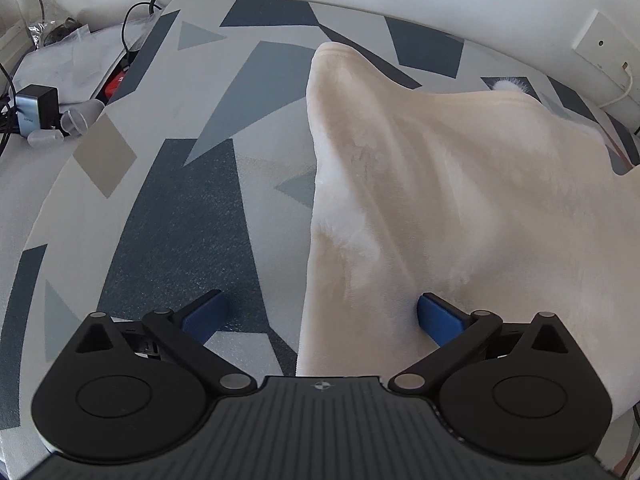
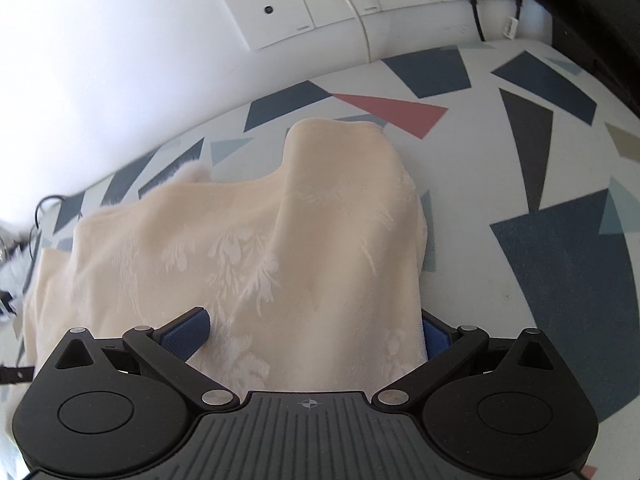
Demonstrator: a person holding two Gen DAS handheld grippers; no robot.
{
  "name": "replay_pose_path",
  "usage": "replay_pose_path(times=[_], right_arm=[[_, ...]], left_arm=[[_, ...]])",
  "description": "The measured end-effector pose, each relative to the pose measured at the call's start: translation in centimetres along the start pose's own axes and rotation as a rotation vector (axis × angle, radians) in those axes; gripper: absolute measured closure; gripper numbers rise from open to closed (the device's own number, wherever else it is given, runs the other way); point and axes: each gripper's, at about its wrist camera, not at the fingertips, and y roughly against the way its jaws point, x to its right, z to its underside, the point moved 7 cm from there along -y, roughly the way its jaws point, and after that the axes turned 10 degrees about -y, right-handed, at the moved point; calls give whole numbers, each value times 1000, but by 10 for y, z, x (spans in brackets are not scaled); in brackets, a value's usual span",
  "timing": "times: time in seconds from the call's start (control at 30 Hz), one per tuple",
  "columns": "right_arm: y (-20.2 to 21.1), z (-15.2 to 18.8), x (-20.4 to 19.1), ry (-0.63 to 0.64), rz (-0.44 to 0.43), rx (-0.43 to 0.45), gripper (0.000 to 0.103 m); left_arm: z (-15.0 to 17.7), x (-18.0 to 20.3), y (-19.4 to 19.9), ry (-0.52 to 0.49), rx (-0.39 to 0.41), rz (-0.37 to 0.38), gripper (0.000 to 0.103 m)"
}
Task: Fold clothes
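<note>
The left claw [image 1: 320, 316] stands wide open, with the near left edge of a cream fleece garment [image 1: 440, 184] lying between its blue fingers: one finger rests over the patterned cover [image 1: 192, 216], the other on the fleece. The right claw [image 2: 316, 330] is also wide open, and the garment's near right corner [image 2: 280, 240] fills the gap between its fingers. Ahead of both, the garment spreads across the cover toward the wall sockets [image 2: 340, 0].
</note>
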Motion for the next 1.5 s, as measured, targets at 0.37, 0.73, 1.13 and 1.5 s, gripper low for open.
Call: replay_pose_path(times=[0.37, 0.73, 1.13, 1.5], right_arm=[[-2, 3, -1, 39, 39, -12, 1], [1, 1, 8, -16, -17, 0, 1], [1, -1, 10, -30, -37, -8, 1], [-17, 12, -28, 152, -3, -90, 1]], left_arm=[[-6, 19, 3, -26, 44, 55, 0], [-13, 23, 5, -68, 84, 249, 0], [-25, 41, -7, -154, 67, 194, 0], [-23, 78, -6, -98, 61, 307, 1]])
